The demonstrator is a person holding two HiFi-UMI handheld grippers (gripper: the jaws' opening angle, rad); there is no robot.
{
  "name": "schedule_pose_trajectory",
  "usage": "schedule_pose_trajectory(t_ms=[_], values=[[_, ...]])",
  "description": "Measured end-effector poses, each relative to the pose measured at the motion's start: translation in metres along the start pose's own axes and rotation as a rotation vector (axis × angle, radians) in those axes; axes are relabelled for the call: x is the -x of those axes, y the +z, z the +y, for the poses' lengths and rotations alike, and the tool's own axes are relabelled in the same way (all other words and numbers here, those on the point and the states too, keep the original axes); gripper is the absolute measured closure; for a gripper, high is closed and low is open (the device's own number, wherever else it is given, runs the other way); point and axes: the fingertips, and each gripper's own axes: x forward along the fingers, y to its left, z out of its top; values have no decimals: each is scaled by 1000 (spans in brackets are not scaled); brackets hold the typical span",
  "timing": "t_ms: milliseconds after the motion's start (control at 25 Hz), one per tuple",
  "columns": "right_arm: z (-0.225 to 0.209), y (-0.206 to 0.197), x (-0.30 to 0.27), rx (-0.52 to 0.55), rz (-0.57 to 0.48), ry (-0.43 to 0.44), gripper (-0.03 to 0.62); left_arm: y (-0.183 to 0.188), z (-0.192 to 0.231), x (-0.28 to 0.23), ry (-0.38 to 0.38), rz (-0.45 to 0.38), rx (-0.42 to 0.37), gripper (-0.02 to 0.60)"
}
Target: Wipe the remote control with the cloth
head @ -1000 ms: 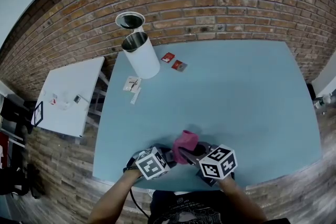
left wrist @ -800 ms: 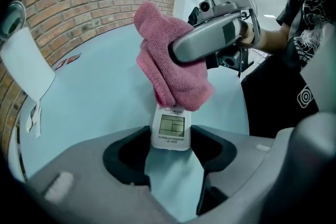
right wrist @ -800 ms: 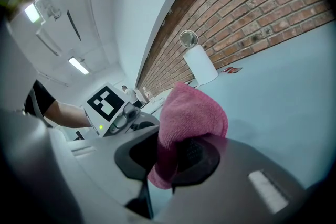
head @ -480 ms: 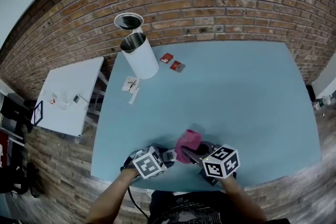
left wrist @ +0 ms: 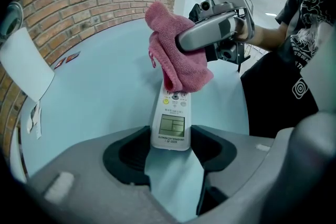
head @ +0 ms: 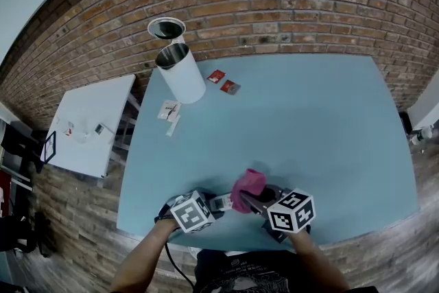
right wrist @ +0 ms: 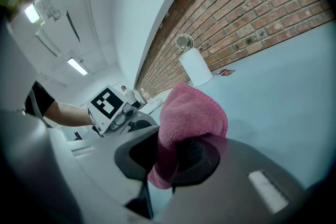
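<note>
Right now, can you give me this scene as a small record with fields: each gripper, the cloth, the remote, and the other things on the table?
left gripper: jaws closed on the near end of the remote
right gripper: jaws closed on the pink cloth
cloth: bunched, lying against the remote's far end
remote: screen side up, screen uncovered
table: light blue
other things: white can and red packets, at the far side, away from both grippers

right tool [right wrist: 171, 158] clamped on pink cloth [right wrist: 192, 112], white canister [right wrist: 195, 67] beyond
</note>
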Motion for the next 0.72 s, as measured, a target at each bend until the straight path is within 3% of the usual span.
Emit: schedule_pose_trajectory(t_ms=[520,720], values=[[-25,8,26,-33,-57,-59,531,1,1,0,2,23,-21,333],[-24,17,35,-52,-109,-76,531,5,5,4,65,2,-52,330]])
